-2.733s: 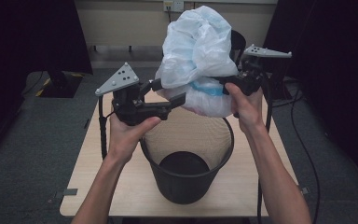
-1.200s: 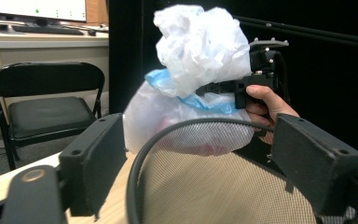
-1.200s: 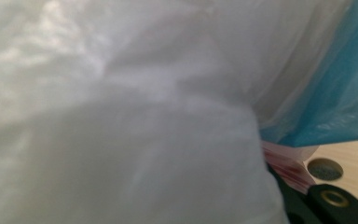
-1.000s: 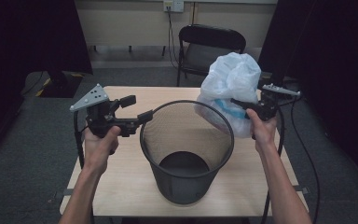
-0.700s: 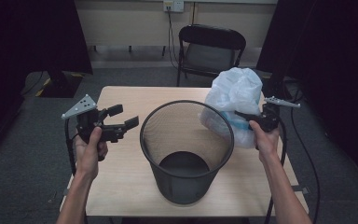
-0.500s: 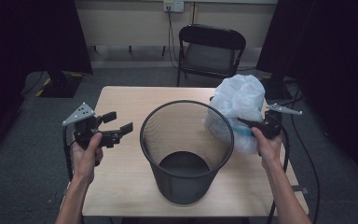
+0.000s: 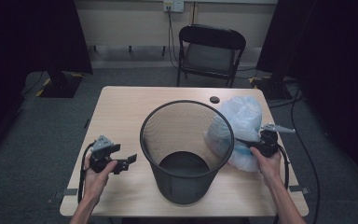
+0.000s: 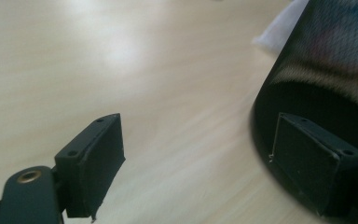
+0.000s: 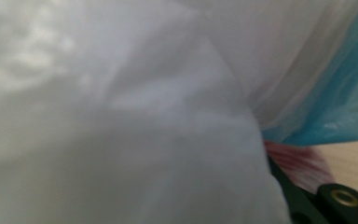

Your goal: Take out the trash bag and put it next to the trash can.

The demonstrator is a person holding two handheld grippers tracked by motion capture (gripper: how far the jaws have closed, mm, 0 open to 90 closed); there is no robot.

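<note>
**Two tongs low beside a mesh bin, the bag still at the right**

Two tongs flank a round black mesh bin [image 7: 186, 154] that stands upright on a pale wooden bench [image 7: 121, 107]. The bin's wall is fine wire weave, see-through, topped by a smooth dark rim; its solid base shows through the open mouth.

The left tongs [image 7: 129, 161] hover just above the bench, near the bin's left side but apart from it. Their jaws stand wide and released, with nothing between them; in the left gripper view the flat, square black pads [image 8: 95, 163] frame bare wood grain, and the bin's curved wall rises behind the right-hand pad.

The right tongs [image 7: 248, 145] sit at the bin's right side, buried in a crumpled, translucent white plastic bag [image 7: 242, 123] with a blue patch. The bag rests on the bench, pressed against the bin's outer wall, outside the mouth. These jaws have just been opening a little; film still lies between them, yet I cannot tell whether they pinch it.

Open bench stretches behind and left of the bin. A dark round hole [image 7: 214, 99] marks the far edge, and a black folding chair [image 7: 209, 49] stands beyond it.
</note>
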